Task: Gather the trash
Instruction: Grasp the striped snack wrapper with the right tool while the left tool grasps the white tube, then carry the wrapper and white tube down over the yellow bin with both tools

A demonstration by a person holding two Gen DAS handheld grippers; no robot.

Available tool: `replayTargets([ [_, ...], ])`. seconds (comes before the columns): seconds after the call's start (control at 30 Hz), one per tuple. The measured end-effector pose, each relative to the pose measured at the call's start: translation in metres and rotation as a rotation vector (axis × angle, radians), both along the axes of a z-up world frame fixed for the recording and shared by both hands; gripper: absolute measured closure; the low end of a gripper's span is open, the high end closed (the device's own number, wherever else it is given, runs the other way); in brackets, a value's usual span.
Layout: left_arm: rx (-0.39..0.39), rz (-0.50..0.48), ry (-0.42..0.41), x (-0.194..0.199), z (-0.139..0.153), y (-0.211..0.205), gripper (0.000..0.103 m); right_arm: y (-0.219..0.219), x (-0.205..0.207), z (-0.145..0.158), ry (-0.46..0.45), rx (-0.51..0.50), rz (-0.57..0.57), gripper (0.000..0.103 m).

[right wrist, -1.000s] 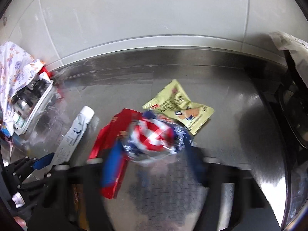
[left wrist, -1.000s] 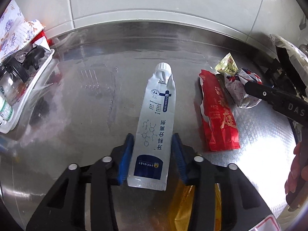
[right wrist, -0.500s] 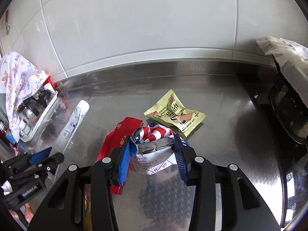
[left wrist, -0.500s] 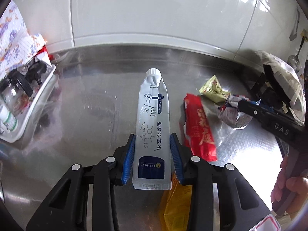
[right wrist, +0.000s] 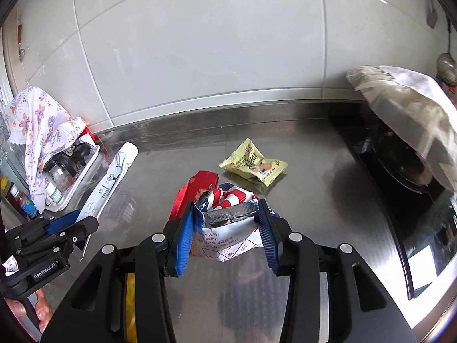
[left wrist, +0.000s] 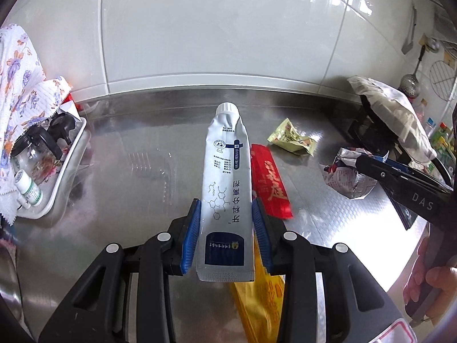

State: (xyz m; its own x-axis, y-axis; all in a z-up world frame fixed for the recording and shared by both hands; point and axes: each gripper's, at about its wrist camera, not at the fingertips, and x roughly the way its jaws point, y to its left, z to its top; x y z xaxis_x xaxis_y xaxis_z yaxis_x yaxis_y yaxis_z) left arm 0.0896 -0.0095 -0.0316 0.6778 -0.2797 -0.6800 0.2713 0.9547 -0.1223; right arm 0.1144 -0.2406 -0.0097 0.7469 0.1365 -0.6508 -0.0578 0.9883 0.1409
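The left gripper (left wrist: pixel 225 228) is clamped on a white tube (left wrist: pixel 227 183) at centre frame, cap toward the wall, its lower end between the blue pads. The right gripper (right wrist: pixel 225 228) pinches a crumpled wrapper (right wrist: pixel 225 214) at centre frame; the wrapper's underside is hidden behind the pads. On the steel bench (left wrist: pixel 128 171) lie a red packet (left wrist: pixel 271 183), partly covered by the tube, and a yellow-green packet (right wrist: pixel 254 167) farther back. A yellow wrapper (left wrist: pixel 262 300) shows only in part below the left gripper. At left, a tray (left wrist: pixel 68 160) of bottles sits half under a floral cloth (left wrist: pixel 20 80). A hand (left wrist: pixel 431 283) is cut off at lower right.
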Motion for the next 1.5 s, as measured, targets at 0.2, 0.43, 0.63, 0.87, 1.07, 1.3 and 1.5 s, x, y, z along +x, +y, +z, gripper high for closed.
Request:
replayTargets([
  [0.2, 0.0, -0.04, 0.005, -0.029, -0.002, 0.009, 0.067, 0.007, -0.043, 0.002, 0.001, -0.004, -0.04, 0.059],
  [0.43, -0.008, -0.044, 0.008, -0.053, -0.003, 0.025, 0.067, 0.018, -0.079, 0.007, -0.005, -0.004, -0.07, 0.059],
  [0.63, -0.012, -0.046, 0.003, -0.064, -0.001, 0.039, 0.067, 0.03, -0.095, 0.013, -0.017, -0.009, -0.084, 0.059],
  [0.87, -0.035, -0.017, -0.001, -0.084, -0.001, 0.057, 0.067, 0.042, -0.114, 0.018, -0.012, -0.039, -0.062, 0.059],
  [1.07, -0.04, 0.043, -0.002, -0.108, -0.001, 0.065, 0.067, 0.044, -0.131, 0.019, -0.013, -0.038, -0.019, 0.059],
  [1.3, 0.016, 0.057, -0.003, -0.135, -0.005, 0.049, 0.089, 0.027, -0.156, 0.019, -0.016, -0.015, 0.013, 0.059],
  [1.5, 0.169, 0.084, 0.104, -0.107, -0.032, 0.05, 0.102, 0.015, -0.171, 0.025, -0.02, 0.0, 0.057, 0.059],
])
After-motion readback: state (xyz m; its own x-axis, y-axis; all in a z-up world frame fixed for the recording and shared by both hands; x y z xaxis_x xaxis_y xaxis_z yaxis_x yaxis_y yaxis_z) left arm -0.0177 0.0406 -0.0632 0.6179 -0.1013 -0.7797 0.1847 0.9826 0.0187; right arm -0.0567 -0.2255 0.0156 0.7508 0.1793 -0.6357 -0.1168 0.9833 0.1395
